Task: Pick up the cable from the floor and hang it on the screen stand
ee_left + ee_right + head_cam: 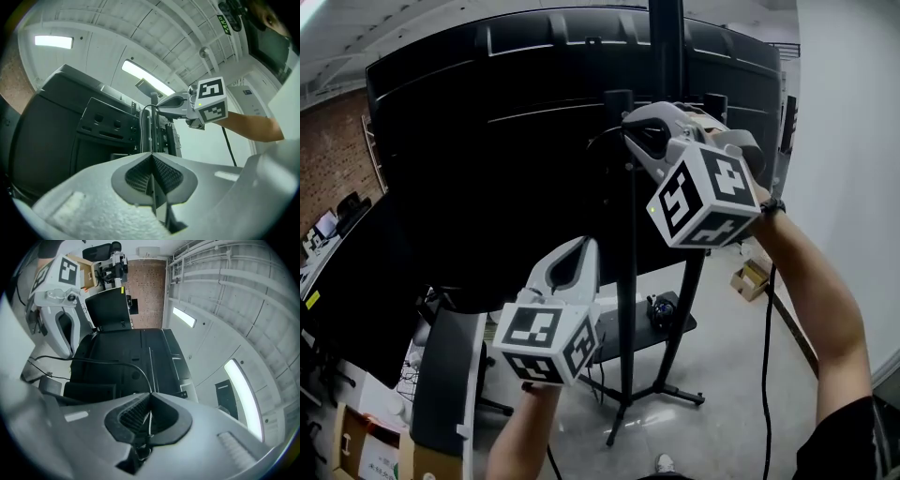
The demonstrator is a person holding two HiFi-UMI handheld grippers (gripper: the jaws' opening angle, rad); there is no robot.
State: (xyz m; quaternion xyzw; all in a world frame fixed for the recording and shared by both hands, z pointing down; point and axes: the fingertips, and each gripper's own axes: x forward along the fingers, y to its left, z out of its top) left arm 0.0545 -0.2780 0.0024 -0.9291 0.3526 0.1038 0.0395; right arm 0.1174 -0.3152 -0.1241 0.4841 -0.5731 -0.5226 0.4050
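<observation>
Right gripper view: cable (108,362) pinched between the closed jaws

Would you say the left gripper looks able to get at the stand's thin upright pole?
Probably yes: the left gripper is just beside the pole with nothing visible between them; the right gripper is higher up.

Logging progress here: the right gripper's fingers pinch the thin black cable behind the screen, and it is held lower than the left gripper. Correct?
Not quite: the head view shows the right gripper held higher than the left gripper, not lower. The rest stands: its fingers pinch the thin black cable behind the screen.
</observation>
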